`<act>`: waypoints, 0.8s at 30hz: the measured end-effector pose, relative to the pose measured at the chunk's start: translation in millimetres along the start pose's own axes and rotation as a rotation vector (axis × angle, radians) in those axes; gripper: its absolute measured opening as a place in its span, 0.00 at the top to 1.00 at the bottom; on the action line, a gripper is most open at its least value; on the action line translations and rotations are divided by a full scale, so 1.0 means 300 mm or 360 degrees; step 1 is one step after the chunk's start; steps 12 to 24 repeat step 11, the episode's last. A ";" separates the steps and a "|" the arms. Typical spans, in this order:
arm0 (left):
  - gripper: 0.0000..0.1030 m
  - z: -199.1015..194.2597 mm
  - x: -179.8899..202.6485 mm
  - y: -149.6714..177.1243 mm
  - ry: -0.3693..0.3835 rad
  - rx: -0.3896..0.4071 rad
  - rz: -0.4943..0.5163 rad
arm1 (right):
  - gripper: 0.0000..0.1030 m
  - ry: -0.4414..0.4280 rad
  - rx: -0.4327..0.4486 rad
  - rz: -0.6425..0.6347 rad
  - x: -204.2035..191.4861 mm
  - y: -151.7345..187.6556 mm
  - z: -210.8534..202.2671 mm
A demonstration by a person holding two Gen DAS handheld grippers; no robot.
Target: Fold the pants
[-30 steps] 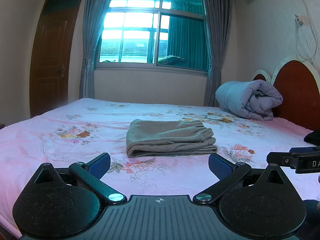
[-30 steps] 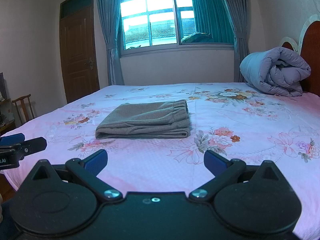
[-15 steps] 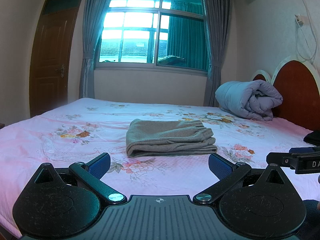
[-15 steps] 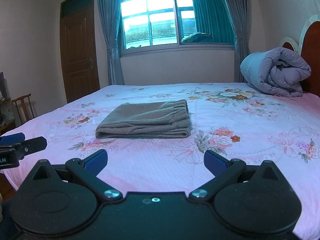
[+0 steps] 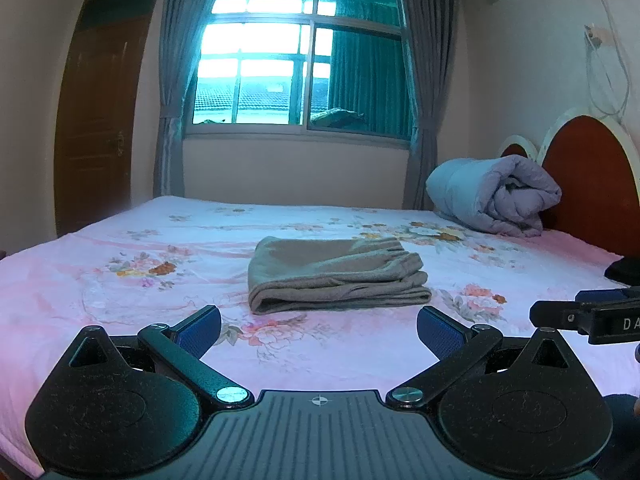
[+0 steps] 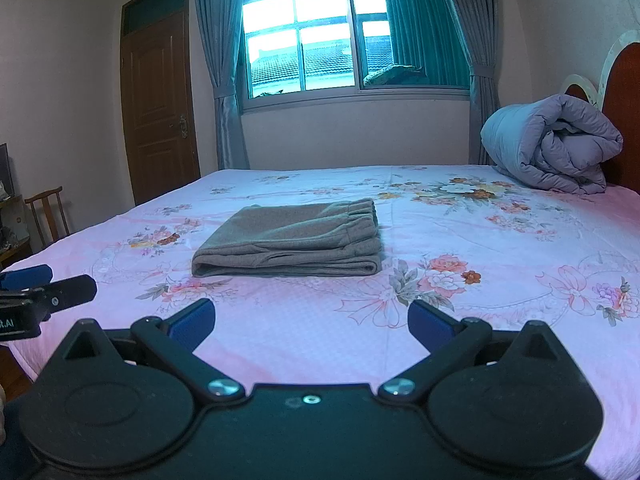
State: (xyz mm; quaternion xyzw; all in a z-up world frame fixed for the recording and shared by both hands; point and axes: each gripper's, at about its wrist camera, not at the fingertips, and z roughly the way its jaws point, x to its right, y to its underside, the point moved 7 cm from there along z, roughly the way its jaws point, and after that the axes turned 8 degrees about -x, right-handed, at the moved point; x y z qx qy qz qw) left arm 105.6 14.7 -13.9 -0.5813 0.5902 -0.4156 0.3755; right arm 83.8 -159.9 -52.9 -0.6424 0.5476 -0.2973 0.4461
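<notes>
A bedroom seen from two hand-held grippers. Grey pants (image 5: 336, 276) lie folded into a compact rectangle near the middle of a pink floral bed (image 5: 120, 304), at twelve o'clock from both tools, so the folding looks finished. The left gripper (image 5: 319, 330) and right gripper (image 6: 311, 320) hang near the bed's edge, well apart from the cloth, jaws spread wide and holding nothing, probably drawn back. A rolled quilt (image 6: 556, 148) sits at two o'clock. Nothing has shifted since the earlier frames.
</notes>
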 end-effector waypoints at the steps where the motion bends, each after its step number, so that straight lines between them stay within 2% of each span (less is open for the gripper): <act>1: 0.00 -0.001 -0.003 0.000 -0.0001 0.0001 0.0003 | 0.06 0.0000 0.0000 0.0000 0.000 0.000 0.000; 24: 0.00 0.004 0.000 -0.004 -0.0004 -0.0011 0.0007 | 0.06 0.0000 0.0000 0.0000 -0.001 0.000 0.000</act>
